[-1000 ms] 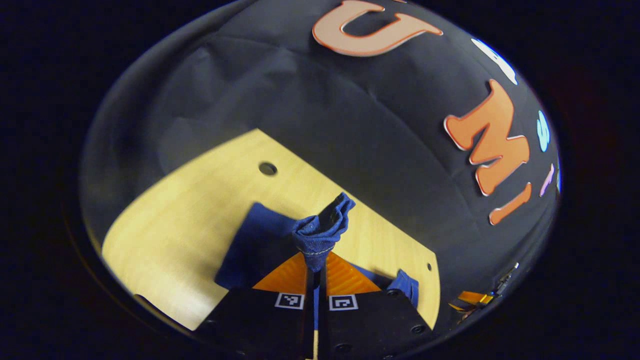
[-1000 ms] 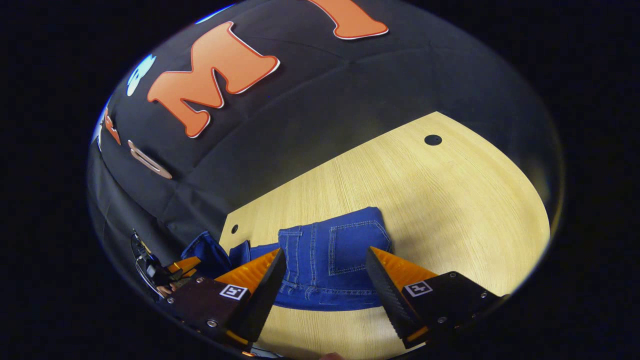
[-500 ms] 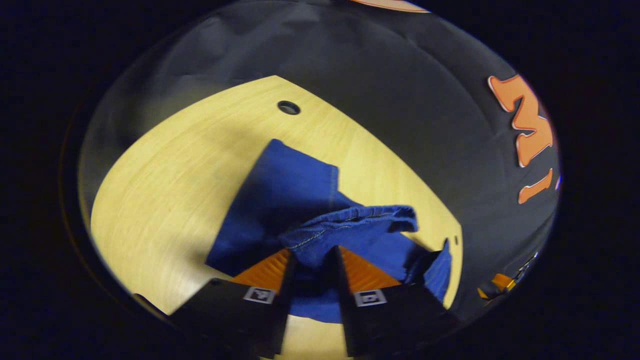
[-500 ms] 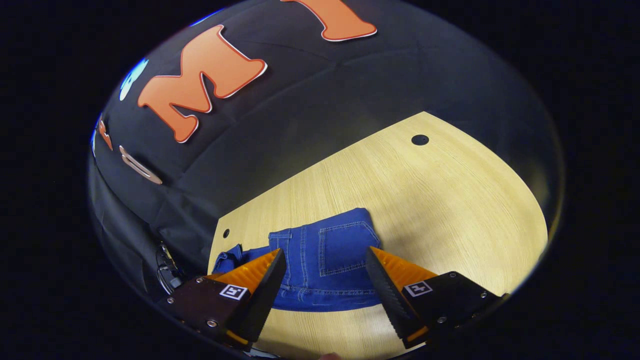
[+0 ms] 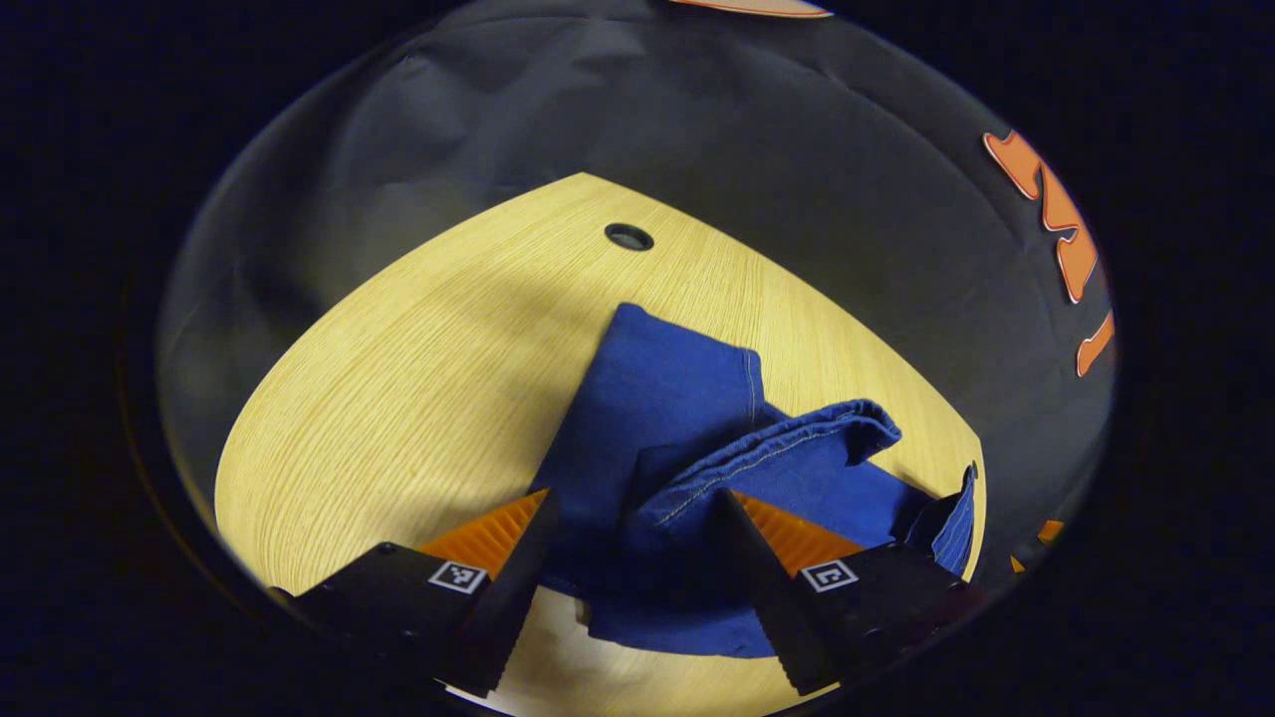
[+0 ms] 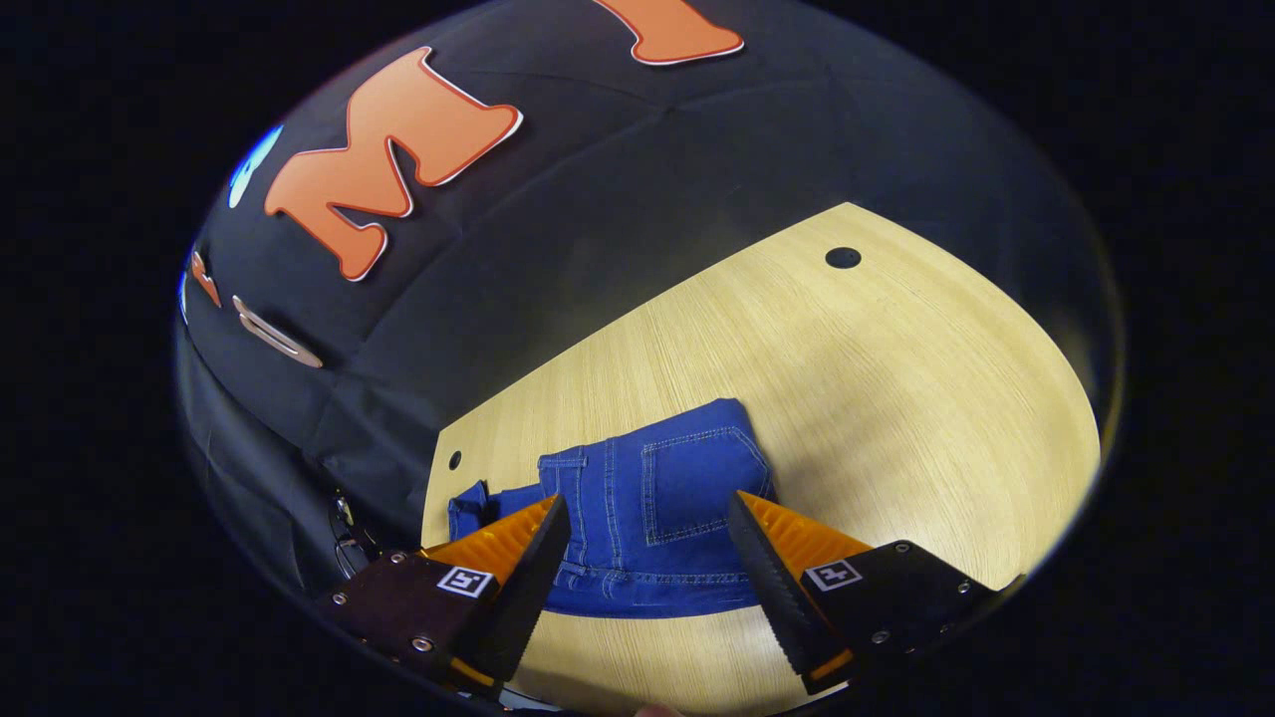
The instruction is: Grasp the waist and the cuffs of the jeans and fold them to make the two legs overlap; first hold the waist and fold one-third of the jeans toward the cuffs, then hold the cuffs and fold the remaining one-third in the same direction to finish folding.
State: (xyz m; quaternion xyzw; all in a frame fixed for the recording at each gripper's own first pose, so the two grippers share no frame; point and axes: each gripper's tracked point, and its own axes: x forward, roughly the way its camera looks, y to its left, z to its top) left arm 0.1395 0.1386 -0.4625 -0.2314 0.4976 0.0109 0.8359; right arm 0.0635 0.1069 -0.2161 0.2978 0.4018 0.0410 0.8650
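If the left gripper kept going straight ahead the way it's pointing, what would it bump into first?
Most likely the jeans. The left gripper is open, with its fingers on either side of the rumpled cuff end lying just ahead on the wooden table. Depth is hard to judge, but denim comes before anything else.

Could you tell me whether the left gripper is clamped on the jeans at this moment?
No: in the left gripper view the left gripper stands open, and the jeans lie loose on the table.

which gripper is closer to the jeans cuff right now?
Left. The left gripper is open right over the loose cuff. The right gripper hangs open over the waist end.
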